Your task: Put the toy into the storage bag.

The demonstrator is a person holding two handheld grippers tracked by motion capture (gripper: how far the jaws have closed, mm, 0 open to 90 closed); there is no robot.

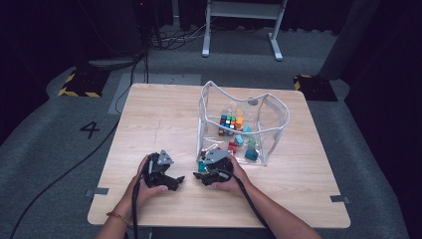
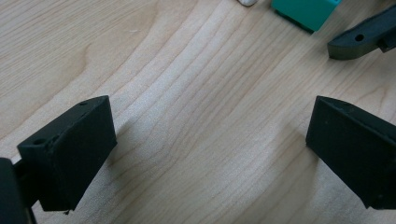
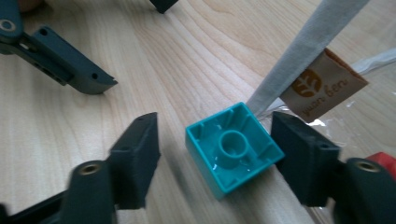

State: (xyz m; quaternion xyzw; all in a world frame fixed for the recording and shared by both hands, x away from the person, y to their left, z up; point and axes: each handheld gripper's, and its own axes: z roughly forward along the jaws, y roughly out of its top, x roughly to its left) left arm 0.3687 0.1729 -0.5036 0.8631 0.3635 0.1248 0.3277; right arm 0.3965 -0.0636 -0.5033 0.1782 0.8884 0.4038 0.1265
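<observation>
- A square worktop (image 1: 164,119) of pale wood grain is seen in the high view, with bare space kept at its near edge, apparently as working room for the two hands.
- A clear plastic pouch with white piped edges (image 1: 271,130) is stood open on the right half of the worktop; it is probably left open so that pieces can be put in or taken out. A multicoloured puzzle cube (image 1: 227,122) and several small teal, red and orange blocks are held inside it.
- The left tongs (image 1: 171,181) are held low over bare wood, well apart from any piece; in the left gripper view they are seen released, with nothing between the jaws, and are judged to be waiting.
- The right tongs (image 3: 217,156) are set astride a block just beside the pouch's near corner. One jaw appears to be against the block's side, while a clear gap is left at the other, so the block is judged not yet clamped.
- The small teal plastic building block (image 3: 234,149) is lain upside down on the worktop, its hollow underside and round socket turned up.
- A tan fabric tag (image 3: 323,87) is sewn by the pouch's grey seam strip; a leaf mark is printed on it, and the lettering appears to read "yuan bén", though this is uncertain.
</observation>
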